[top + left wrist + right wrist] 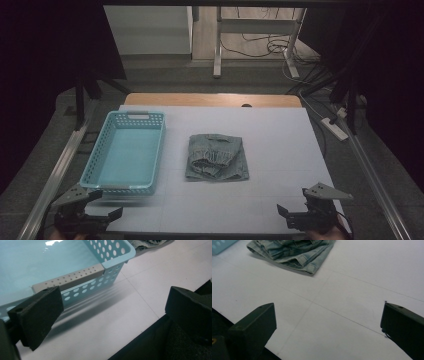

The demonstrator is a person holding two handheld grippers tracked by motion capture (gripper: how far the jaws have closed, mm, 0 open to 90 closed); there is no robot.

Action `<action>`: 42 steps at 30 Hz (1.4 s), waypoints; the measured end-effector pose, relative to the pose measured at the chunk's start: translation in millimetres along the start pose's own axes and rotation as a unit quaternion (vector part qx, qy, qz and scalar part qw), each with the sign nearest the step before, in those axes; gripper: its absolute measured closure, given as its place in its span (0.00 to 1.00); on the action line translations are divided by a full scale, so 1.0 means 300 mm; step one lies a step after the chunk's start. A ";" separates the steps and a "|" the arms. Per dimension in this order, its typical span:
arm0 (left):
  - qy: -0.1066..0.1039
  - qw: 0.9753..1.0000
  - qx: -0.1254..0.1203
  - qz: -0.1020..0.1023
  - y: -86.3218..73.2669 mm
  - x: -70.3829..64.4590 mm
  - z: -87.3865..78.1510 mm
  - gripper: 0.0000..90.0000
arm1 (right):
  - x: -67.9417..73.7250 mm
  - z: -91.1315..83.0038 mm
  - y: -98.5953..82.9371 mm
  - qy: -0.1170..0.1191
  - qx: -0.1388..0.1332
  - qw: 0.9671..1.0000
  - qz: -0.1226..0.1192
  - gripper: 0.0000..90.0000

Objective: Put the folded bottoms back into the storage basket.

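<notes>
A white table [280,150] holds a light blue basket [125,150] on its left half, with nothing inside it. Folded jeans [216,157] lie flat at the middle, just to the right of the basket and apart from it. The left gripper [95,216] hovers at the near left corner, just short of the basket, jaws wide apart. The right gripper [300,216] hangs over the near right edge, jaws also wide apart, well short of the jeans.

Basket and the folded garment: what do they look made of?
Basket: looks like moulded plastic, glossy turquoise, with perforated walls and a grey perforated handle strip. Folded garment: likely denim, faded grey-blue and matte; stitched hems and a gathered waistband show.
</notes>
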State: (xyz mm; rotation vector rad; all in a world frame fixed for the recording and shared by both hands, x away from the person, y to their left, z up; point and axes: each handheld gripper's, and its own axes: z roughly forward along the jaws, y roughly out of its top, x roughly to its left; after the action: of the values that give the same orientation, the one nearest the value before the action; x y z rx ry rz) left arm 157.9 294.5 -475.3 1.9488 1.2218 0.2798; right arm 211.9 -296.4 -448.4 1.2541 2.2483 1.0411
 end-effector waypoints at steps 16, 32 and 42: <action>-0.017 1.000 0.003 -0.016 -0.001 0.015 0.001 0.01 | -0.030 -0.003 -0.004 0.020 0.006 1.000 -0.006 0.01; -0.041 0.999 0.004 -0.006 0.011 0.010 0.004 0.00 | -0.010 0.010 -0.002 0.017 0.025 0.999 -0.033 0.01; -0.070 0.998 0.004 0.001 0.027 -0.007 0.017 0.00 | -0.010 0.010 -0.002 0.019 0.025 0.999 -0.033 0.01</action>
State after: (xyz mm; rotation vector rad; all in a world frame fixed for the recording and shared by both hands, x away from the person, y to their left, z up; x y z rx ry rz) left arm 165.1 288.5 -472.2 1.9422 1.1310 0.1380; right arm 215.3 -297.9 -451.0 1.1801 2.3411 0.9971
